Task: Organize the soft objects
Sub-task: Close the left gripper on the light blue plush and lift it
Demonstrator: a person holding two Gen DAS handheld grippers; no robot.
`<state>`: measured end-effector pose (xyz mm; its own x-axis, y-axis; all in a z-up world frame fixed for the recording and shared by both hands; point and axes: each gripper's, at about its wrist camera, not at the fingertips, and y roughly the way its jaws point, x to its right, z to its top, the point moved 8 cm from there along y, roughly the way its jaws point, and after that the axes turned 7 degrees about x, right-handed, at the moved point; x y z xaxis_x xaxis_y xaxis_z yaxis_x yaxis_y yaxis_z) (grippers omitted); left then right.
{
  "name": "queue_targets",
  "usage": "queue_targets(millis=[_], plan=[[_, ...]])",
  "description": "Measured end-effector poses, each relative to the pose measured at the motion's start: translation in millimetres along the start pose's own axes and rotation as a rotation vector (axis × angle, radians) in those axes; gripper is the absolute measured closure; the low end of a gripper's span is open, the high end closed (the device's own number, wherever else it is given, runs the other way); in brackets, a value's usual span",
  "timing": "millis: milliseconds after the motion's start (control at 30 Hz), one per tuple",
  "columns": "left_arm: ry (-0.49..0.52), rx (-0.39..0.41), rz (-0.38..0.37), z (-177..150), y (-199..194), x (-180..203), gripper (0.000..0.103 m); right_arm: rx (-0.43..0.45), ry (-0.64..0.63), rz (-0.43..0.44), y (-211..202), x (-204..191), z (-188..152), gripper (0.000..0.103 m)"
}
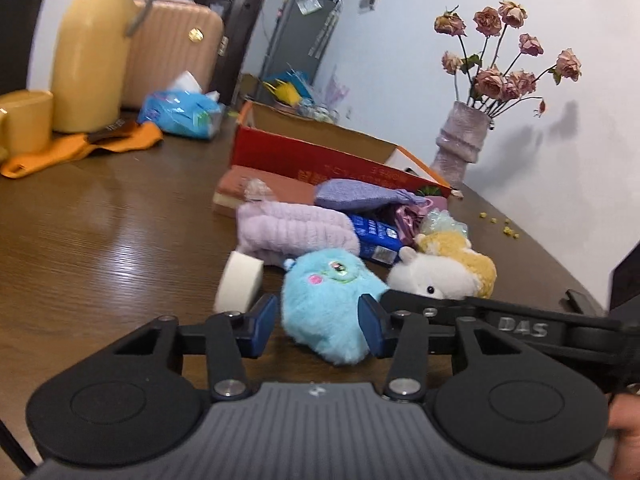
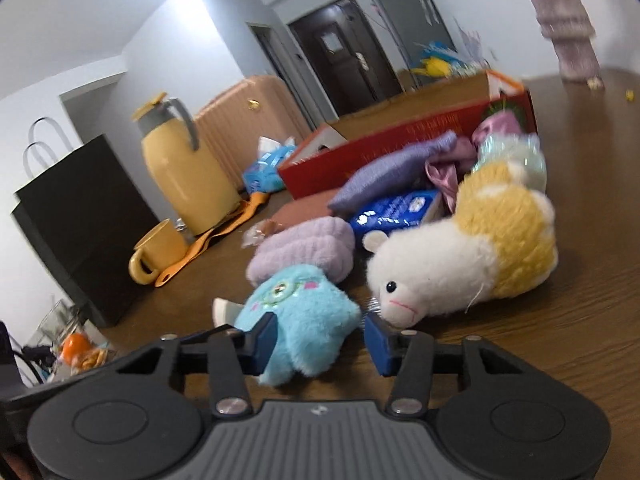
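My left gripper [image 1: 318, 326] straddles the blue plush toy [image 1: 326, 304], which lies on the wooden surface [image 1: 100, 220] in front of the red cardboard box [image 1: 320, 160]. Its fingers are part-way apart, with the toy's fluffy body between them. The right-hand pad sinks into the fur; the left-hand pad looks just clear of it, so I would call this bracketing, not a firm clamp.

My right gripper [image 2: 320, 338] points at the same blue plush toy [image 2: 298, 320] from the other side. Its fingers are also part-way apart. The left-hand pad touches the toy's lower edge, while the right-hand pad stands free, just beside the snout of the white and yellow plush animal [image 2: 460, 256].

Relative to the box, the blue toy is the nearest-to-me item of the pile, with the lilac fuzzy bundle [image 1: 296, 232] between it and the box. The toy's long axis runs roughly away from my left gripper, tilted. I judge the left hand better centred on it, so that one should take it.
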<state>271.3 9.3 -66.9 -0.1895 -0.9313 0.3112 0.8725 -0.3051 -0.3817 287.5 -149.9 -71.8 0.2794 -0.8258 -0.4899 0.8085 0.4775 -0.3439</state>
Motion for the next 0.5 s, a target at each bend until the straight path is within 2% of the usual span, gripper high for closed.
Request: queue_targets(millis=[133, 267, 400, 500], plan=[[-0.035, -0.039, -0.027, -1, 17, -3, 0.067, -0.019, 0.083, 0.015, 19, 10, -2, 0.062], [-0.056, -0.060, -0.048, -4, 17, 1, 0.072, -0.017, 0.120, 0.025, 22, 12, -3, 0.069], [-0.087, -0.079, -0.076, -10, -1, 10, 0.072, -0.014, 0.106, 0.033, 0, 10, -2, 0.073], [-0.093, -0.090, -0.128, -19, -23, 21, 0.072, -0.012, 0.072, 0.039, -29, 7, -7, 0.073]])
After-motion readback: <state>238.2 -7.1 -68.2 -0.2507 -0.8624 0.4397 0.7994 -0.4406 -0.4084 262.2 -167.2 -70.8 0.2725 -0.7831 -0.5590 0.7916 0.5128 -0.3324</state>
